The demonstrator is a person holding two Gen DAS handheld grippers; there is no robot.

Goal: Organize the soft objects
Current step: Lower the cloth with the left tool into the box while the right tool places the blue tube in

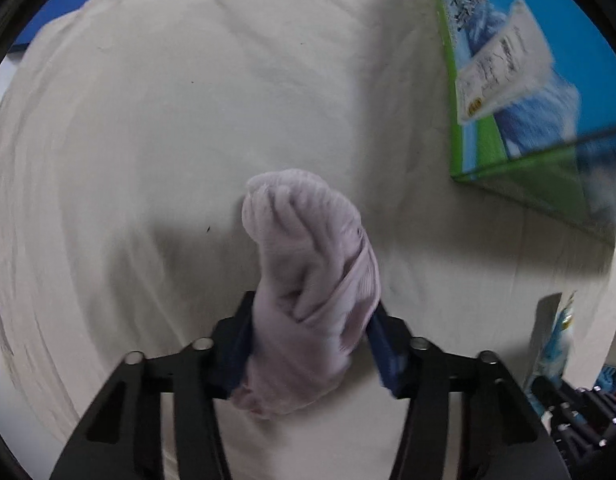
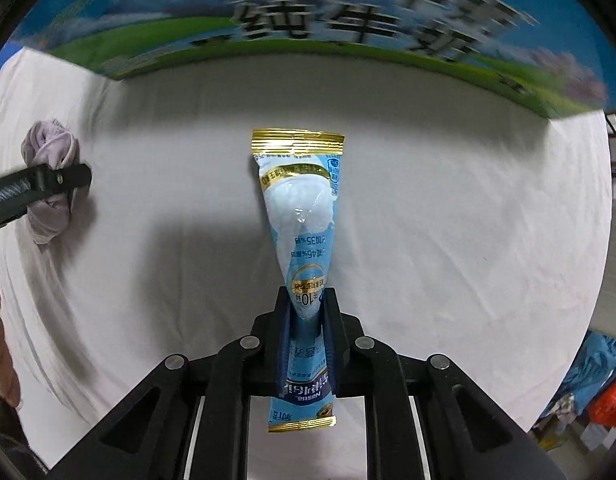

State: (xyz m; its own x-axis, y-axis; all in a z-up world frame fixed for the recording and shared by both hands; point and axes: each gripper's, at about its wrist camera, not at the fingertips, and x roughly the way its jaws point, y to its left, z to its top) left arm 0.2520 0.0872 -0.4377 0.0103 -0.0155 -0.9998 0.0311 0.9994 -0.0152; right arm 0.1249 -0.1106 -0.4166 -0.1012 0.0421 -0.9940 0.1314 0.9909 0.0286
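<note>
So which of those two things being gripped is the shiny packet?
The blue sachet with gold ends, pinched in the right gripper. The left gripper holds a matte, bunched lilac cloth instead.

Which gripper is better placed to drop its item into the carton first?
Probably right: the right gripper, shut on the blue sachet, faces the milk carton squarely; in the left view it sits off to the side.

White sheet (image 2: 447, 220) w/ milk carton box (image 2: 308, 40) resting on it
</note>
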